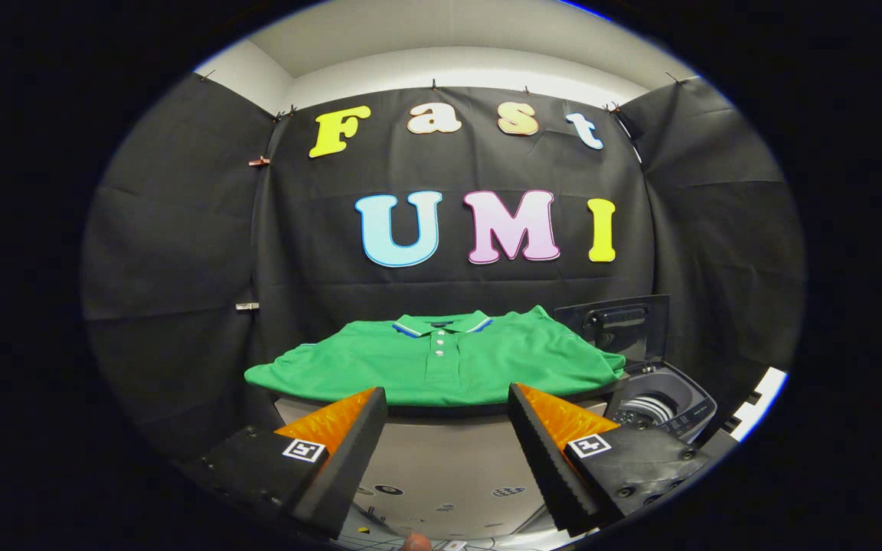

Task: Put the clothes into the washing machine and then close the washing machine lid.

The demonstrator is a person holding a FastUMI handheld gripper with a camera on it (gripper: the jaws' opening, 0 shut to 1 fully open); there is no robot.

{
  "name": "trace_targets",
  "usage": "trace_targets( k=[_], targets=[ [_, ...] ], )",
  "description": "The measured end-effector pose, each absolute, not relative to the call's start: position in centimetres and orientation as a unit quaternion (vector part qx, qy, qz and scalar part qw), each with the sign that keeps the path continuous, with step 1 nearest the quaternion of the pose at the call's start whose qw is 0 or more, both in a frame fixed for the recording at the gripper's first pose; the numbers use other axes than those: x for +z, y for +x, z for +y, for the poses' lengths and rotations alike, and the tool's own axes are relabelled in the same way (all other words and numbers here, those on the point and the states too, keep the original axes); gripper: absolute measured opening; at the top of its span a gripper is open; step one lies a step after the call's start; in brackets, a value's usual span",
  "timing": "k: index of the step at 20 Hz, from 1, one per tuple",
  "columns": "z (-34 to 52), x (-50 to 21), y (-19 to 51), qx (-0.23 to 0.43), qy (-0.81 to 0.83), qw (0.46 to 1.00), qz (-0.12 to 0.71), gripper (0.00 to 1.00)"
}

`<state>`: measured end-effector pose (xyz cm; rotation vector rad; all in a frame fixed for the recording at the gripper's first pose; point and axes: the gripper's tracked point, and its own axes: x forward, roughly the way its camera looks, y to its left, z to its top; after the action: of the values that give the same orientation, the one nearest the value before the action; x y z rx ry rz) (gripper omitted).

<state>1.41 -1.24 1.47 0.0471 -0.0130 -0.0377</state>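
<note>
Ribbed pads face each other across a wide gap: my claw (447, 398) is spread wide with nothing between its fingers. Just ahead of the fingertips, at the near edge of a pale table (441, 451), lies the green polo shirt (441, 360). It is folded flat, collar away from me, button placket running straight up the line between my fingers, and its near hem sits right beyond the tips without touching them.

I judge it light, soft and limp. It will not slide as one piece, and a pinch on a single layer will likely let the folds fall open and drag. The best hold looks to be the near folded edge, or the thick bunch at the shirt's right side, where several layers stack and the pads can bite.

Beyond my right finger and lower than the shirt sits a small top-loading washing machine (667, 405), its tub open. Its dark lid (615, 325) stands upright behind it, just beside the shirt's right shoulder.
</note>
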Motion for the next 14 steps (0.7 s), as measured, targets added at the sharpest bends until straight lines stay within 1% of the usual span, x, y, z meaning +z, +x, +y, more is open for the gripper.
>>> trace_targets(
  k=[6, 14],
  targets=[
    [-1.2, 3.9, 3.8, -0.015, 0.026, 0.999, -0.017, 0.99],
    [-1.9, 7.5, 9.8, -0.029, 0.007, 0.999, -0.015, 0.99]
  ],
)
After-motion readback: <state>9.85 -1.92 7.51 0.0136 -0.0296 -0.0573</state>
